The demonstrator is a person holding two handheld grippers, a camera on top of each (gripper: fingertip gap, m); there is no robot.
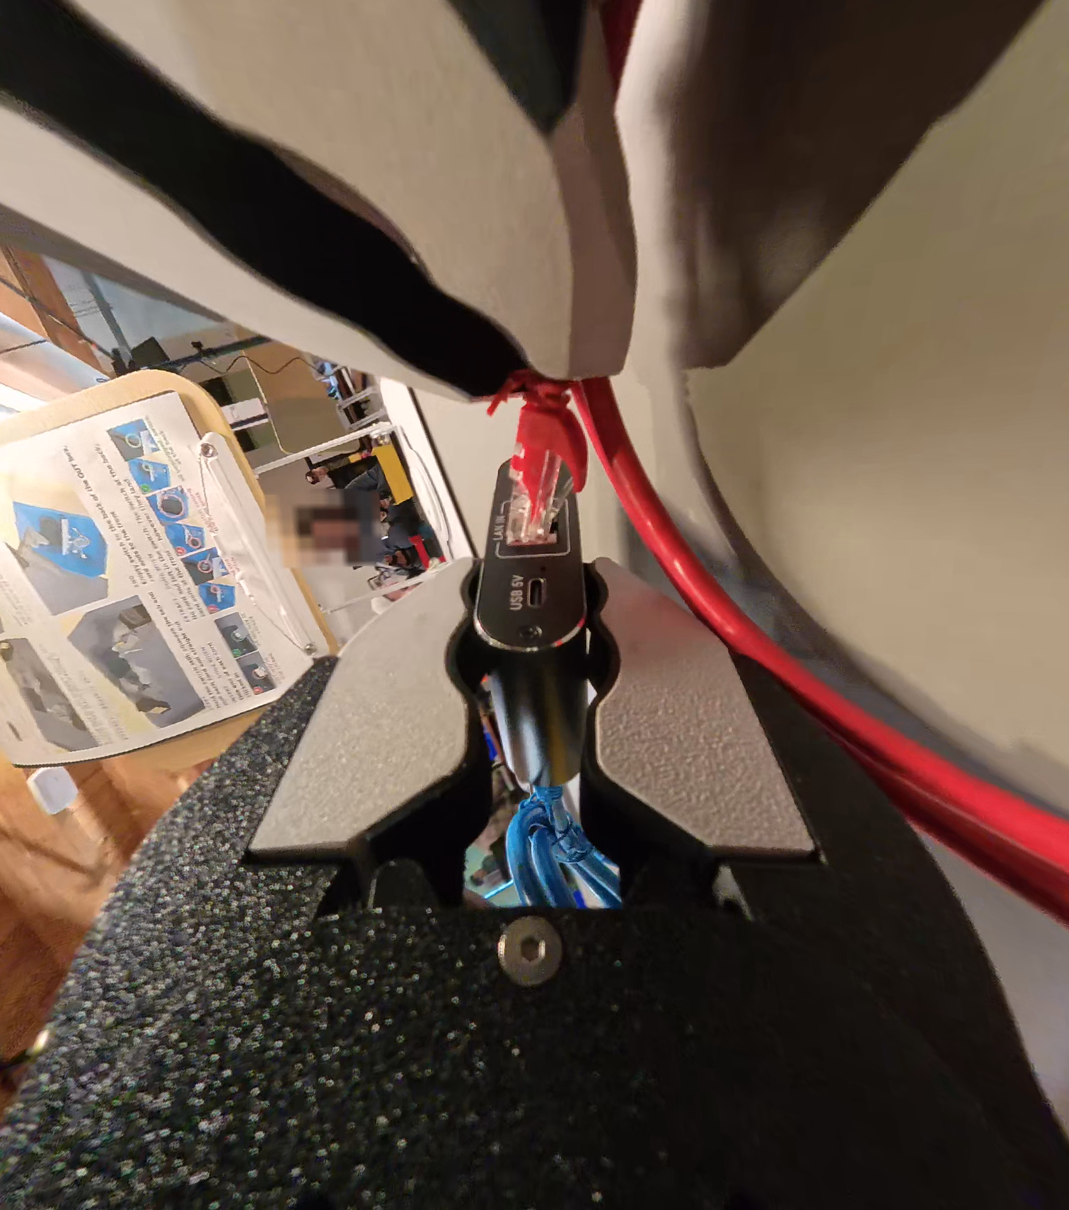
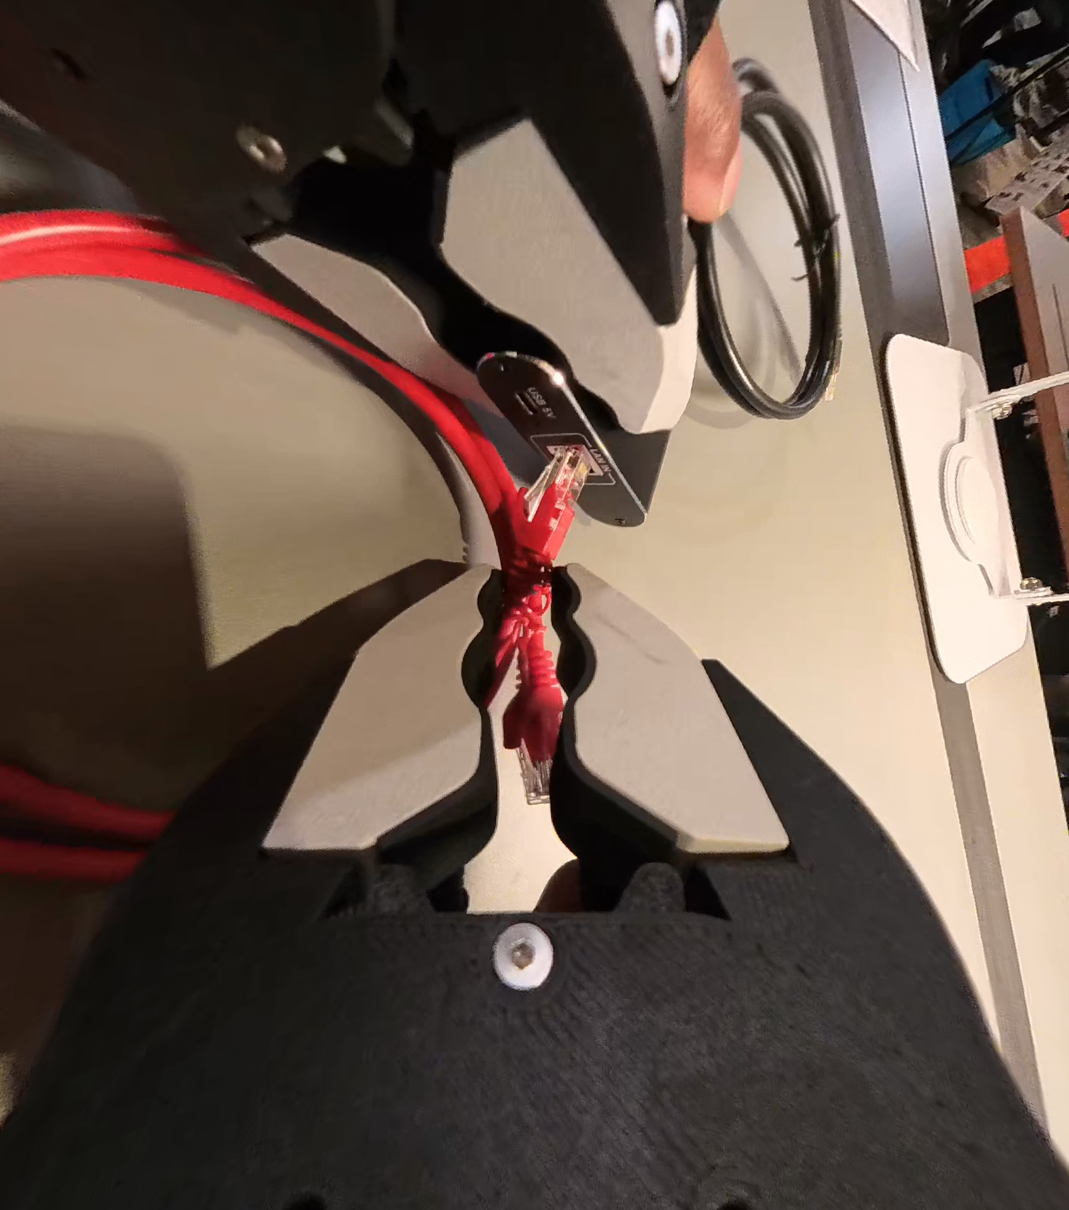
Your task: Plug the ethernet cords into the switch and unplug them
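Left wrist view: black switch [image 1: 530, 589] clamped between left gripper [image 1: 532, 612] fingers, end face sticking out past the tips. Red cord [image 1: 846, 720] plug [image 1: 538, 484] sits at its port, seating unclear. Right gripper [image 2: 528, 628] fingers pinch red cord bundle [image 2: 522, 628]; spare plug [image 2: 533, 753] lies between them.

At the centre of the frame the right claw [image 2: 528, 576] is pinched tight on a bundled red ethernet cord [image 2: 522, 628], whose spare clear plug [image 2: 535, 772] hangs between the fingers. Just above, the cord's other clear plug [image 2: 561, 481] sits at the port of a black switch [image 2: 574, 445], partly in. The left claw [image 2: 558, 366] grips that switch from the upper part of the frame. A coiled black cable [image 2: 781, 262] lies on the pale counter [image 2: 748, 655] at upper right.
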